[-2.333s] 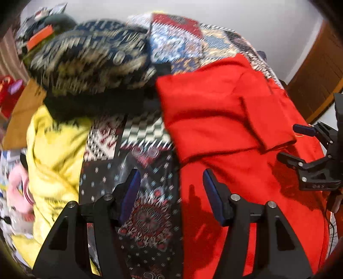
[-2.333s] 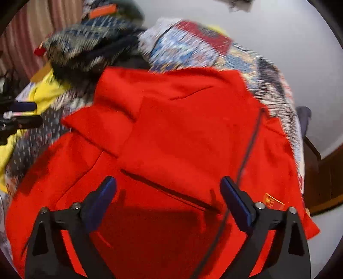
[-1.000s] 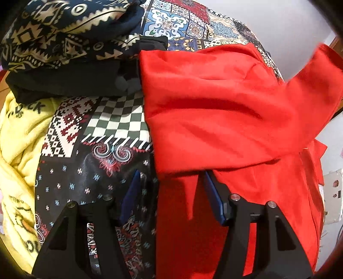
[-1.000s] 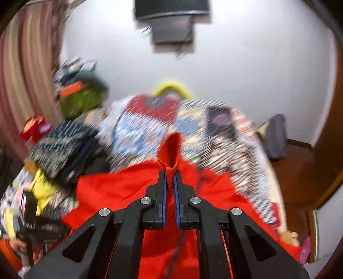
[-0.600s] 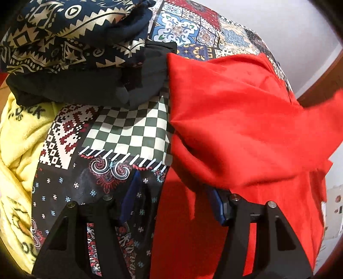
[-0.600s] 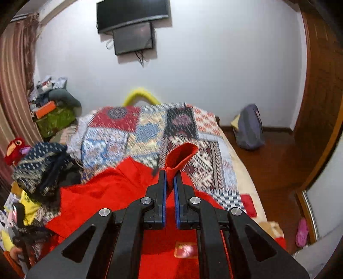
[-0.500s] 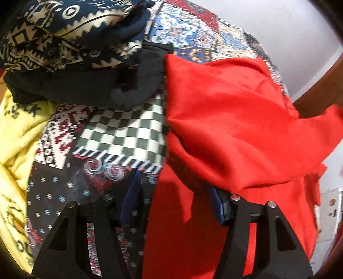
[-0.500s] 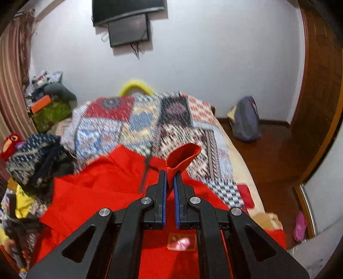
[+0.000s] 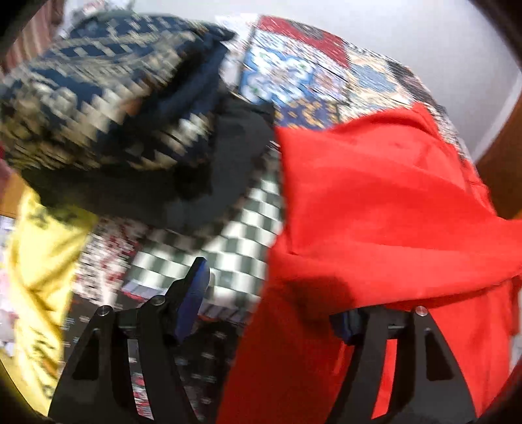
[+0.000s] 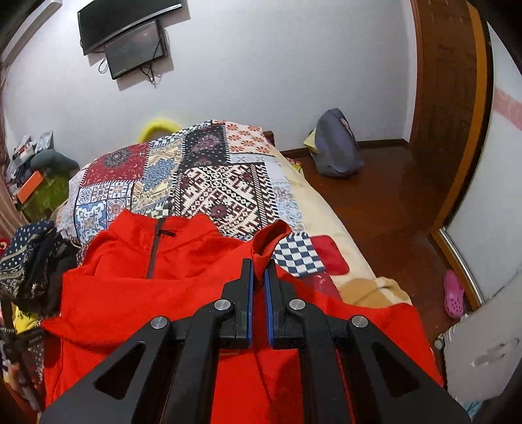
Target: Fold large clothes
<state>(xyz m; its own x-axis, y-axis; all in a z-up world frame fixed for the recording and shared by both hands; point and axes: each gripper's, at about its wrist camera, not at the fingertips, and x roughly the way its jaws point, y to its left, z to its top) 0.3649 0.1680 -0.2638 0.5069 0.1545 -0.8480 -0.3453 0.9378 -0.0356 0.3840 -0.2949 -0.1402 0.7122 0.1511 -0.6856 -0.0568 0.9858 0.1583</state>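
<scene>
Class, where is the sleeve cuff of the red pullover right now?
In the right wrist view, the cuff sits centre frame, clamped in the right tool above the patchwork bedspread.

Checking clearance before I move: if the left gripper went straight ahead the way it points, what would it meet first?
Probably the left edge of the red jacket, draped over the left gripper's right finger. The view is blurred, so depth is uncertain.

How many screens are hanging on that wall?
2: a larger dark screen near the ceiling, and a smaller one mounted just beneath it, overlapping its lower edge. Both look switched off.
</scene>
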